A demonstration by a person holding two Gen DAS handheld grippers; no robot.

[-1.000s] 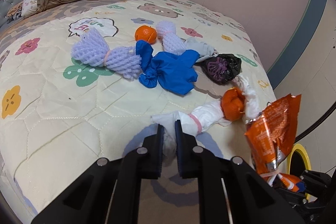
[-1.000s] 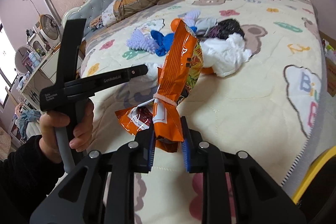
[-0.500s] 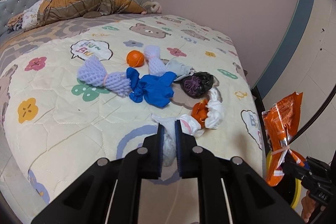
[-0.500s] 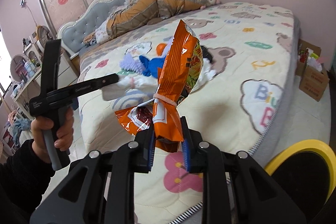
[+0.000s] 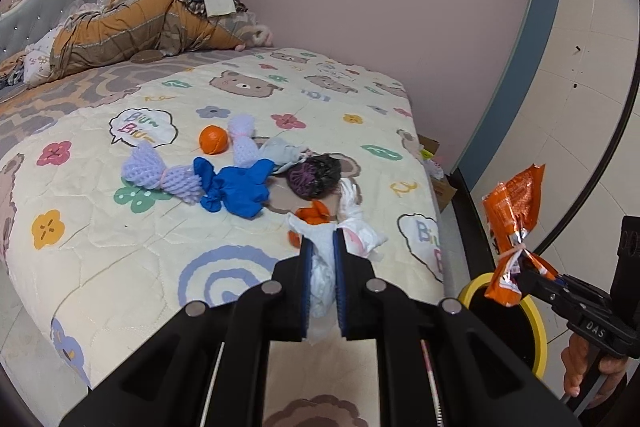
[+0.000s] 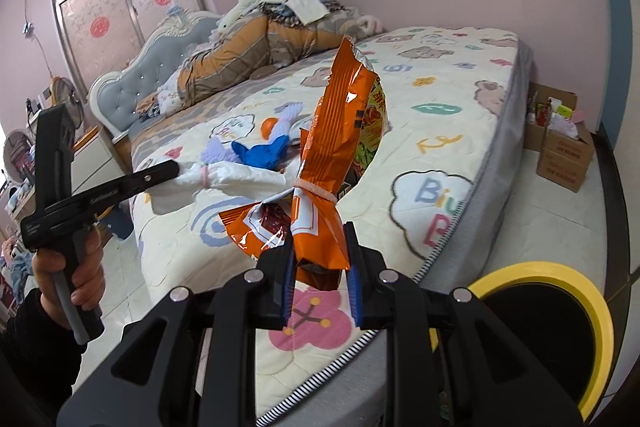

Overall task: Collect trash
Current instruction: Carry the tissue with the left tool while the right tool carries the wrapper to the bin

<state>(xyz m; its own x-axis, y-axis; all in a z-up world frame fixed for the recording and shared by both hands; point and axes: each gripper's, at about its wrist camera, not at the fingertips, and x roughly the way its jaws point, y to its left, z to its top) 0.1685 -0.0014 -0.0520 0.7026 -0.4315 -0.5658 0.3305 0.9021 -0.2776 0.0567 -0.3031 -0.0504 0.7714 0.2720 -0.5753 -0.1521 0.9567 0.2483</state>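
Observation:
My left gripper [image 5: 322, 239] is shut on a white plastic bag [image 5: 322, 279], held above the bed's near edge; it also shows in the right wrist view [image 6: 224, 179]. My right gripper [image 6: 320, 247] is shut on an orange snack bag [image 6: 340, 147] tied with a rubber band, held off the bed's corner near the yellow-rimmed bin [image 6: 560, 311]. In the left wrist view the snack bag [image 5: 514, 223] hangs over the bin [image 5: 540, 331]. On the bed lie a blue bag [image 5: 236, 187], purple foam nets [image 5: 160, 175], a black bag [image 5: 316, 173] and an orange [image 5: 214, 140].
The bed [image 5: 120, 247] carries a heap of bedding [image 5: 140, 31] at its head. Cardboard boxes [image 6: 564, 155] with clutter stand on the floor by the wall past the bed's foot. A pink wall runs along the bed's far side.
Both grippers have pulled back from the bed with their bags. The white bag has lifted off the quilt. The snack bag has moved over toward the yellow-rimmed bin.

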